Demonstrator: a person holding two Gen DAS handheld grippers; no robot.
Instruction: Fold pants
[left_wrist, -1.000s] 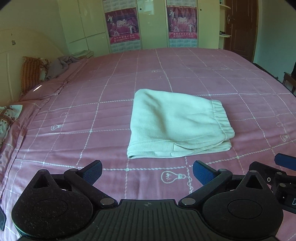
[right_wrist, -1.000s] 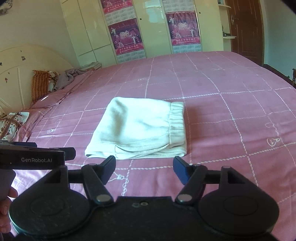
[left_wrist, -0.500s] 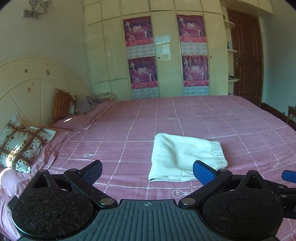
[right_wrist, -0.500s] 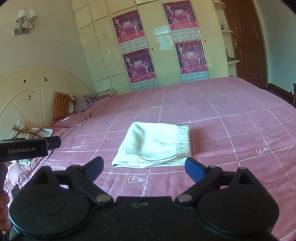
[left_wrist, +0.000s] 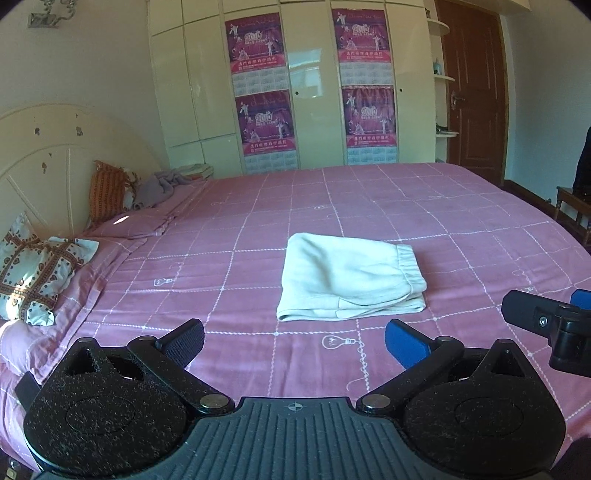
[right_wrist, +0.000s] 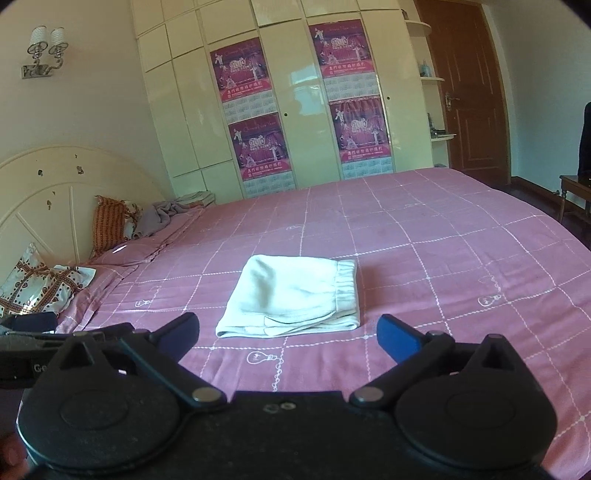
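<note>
Cream-white pants lie folded into a compact rectangle on the pink checked bed, waistband to the right. They also show in the right wrist view. My left gripper is open and empty, held back from the near edge of the pants. My right gripper is open and empty, just short of the pants' near edge. The right gripper's body shows at the right of the left wrist view.
Patterned pillows and an orange cushion lie by the headboard at the left, with a grey cloth behind. Wardrobe doors with posters stand beyond the bed. A wooden chair is at the right.
Both grippers have pulled back and tilted up from the folded pants, so more of the room shows. The pants have not moved. Both grippers stay open.
</note>
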